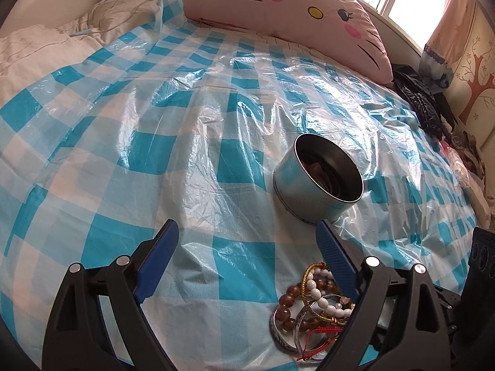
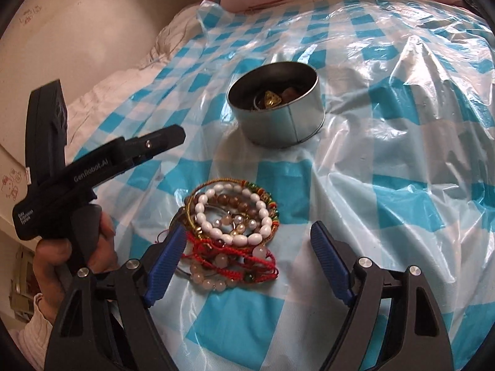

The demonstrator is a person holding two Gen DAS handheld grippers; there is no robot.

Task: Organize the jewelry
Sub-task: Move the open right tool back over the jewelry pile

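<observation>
While lying flat on bed's checked plastic sheet, tangled bracelet pile spreads roughly round, no clear long axis. Mixed in pile: one white bead bracelet, brown bead strands, pale pink beads, red cords, silver bangles; exact count unclear. One round metal tin, upright, mouth up, few pieces already inside, sits just beyond pile, apart from it. Right gripper jaws wide apart, empty, left finger at pile's near edge. Left gripper jaws wide apart, empty, right finger beside pile. Open sheet all around tin; cat-face pillow at far edge.
</observation>
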